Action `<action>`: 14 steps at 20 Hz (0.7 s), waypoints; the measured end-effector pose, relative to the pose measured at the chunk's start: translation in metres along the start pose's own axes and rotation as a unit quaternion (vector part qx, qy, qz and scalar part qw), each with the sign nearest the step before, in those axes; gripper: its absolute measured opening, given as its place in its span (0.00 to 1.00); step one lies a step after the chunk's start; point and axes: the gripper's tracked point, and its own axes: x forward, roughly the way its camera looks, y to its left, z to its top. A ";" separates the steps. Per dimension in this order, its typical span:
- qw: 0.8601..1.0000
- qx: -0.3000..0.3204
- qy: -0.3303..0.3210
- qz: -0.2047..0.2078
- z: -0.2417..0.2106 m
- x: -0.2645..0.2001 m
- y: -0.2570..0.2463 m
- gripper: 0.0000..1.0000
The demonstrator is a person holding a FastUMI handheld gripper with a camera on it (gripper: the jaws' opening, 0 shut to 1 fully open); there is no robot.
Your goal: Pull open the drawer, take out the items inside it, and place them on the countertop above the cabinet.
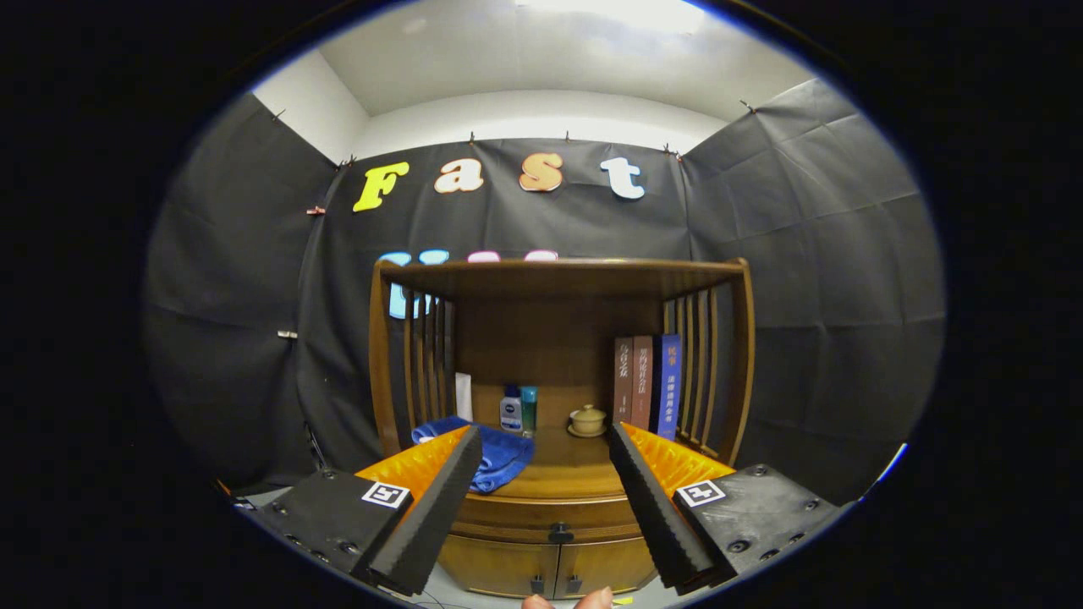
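i see the wooden cabinet [558, 507] at the centre of the frame, its slatted shelf frame [558, 275] rising above the counter [567, 474]. the drawer [554, 516] sits closed just under the counter, low in the frame between my fingers, with a dark knob [560, 533] on its front. my hand-held gripper [546, 495] is spread wide and grips nothing. three upright books [647, 385] stand at the right of the counter, a blue cloth [495, 452] lies at its left, two small bottles [518, 410] stand at the back, and a small lidded cup [587, 419] sits beside the books. fingertips [584, 600] peek in at the bottom edge.
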 end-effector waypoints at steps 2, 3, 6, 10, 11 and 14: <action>1.000 -0.005 0.015 -0.007 -0.039 0.016 -0.002 0.99; 1.000 -0.002 0.026 -0.008 -0.058 0.022 0.000 0.99; 0.998 0.007 0.054 -0.007 -0.112 0.037 0.002 0.99; 0.995 0.013 0.096 -0.007 -0.175 0.057 -0.002 0.99; 0.995 0.015 0.102 -0.008 -0.187 0.061 -0.003 0.99; 0.992 0.016 0.122 -0.013 -0.220 0.071 -0.011 0.99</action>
